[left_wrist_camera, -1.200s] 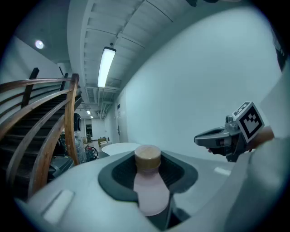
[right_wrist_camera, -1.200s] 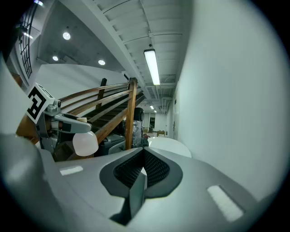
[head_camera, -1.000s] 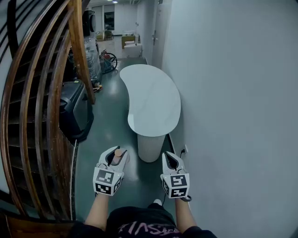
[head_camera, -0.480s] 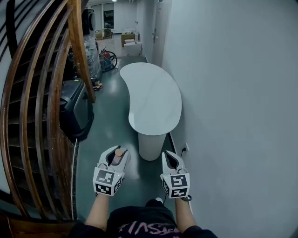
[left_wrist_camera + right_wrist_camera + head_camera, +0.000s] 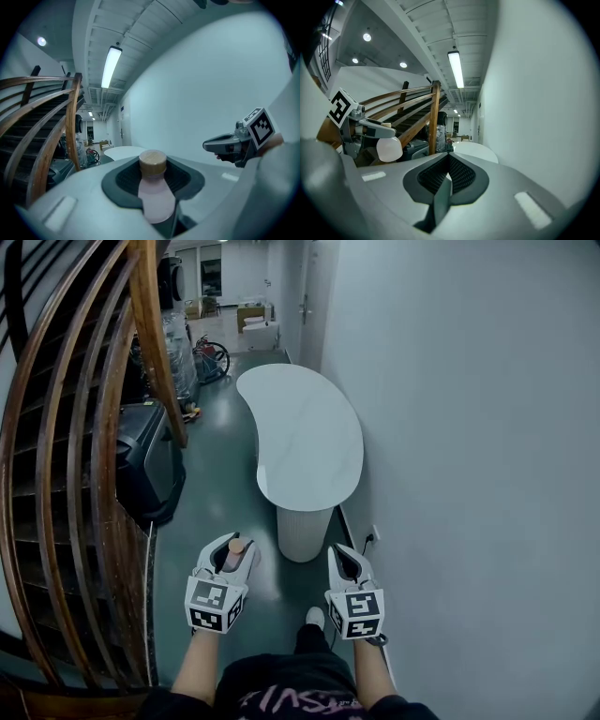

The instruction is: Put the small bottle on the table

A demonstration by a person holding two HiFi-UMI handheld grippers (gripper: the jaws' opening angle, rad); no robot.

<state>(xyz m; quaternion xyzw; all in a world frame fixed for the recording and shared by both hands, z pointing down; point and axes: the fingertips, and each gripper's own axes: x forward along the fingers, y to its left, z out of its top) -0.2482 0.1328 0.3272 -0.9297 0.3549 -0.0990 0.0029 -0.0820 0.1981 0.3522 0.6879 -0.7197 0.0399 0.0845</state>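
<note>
A small pale pink bottle [image 5: 153, 190] with a light wooden cap sits upright between the jaws of my left gripper [image 5: 232, 555], which is shut on it. In the head view the bottle [image 5: 235, 553] shows its cap just ahead of the marker cube, low over the green floor. From the right gripper view the bottle [image 5: 389, 147] appears at the left, held by the left gripper [image 5: 370, 131]. My right gripper [image 5: 344, 563] is shut with nothing in it, its jaws [image 5: 449, 176] pressed together. The white kidney-shaped table [image 5: 305, 437] stands ahead, its near end short of both grippers.
A curved wooden stair railing [image 5: 94, 446] runs along the left. A black case [image 5: 145, 460] stands on the floor beside it. A plain wall [image 5: 469, 427] bounds the right side. The table's ribbed white pedestal [image 5: 302, 532] stands just ahead. Furniture and a bicycle wheel [image 5: 214, 357] lie farther down the corridor.
The view has shifted slightly forward along the corridor; a shoe now shows between the grippers. Both grippers keep their pose, the bottle still held.
</note>
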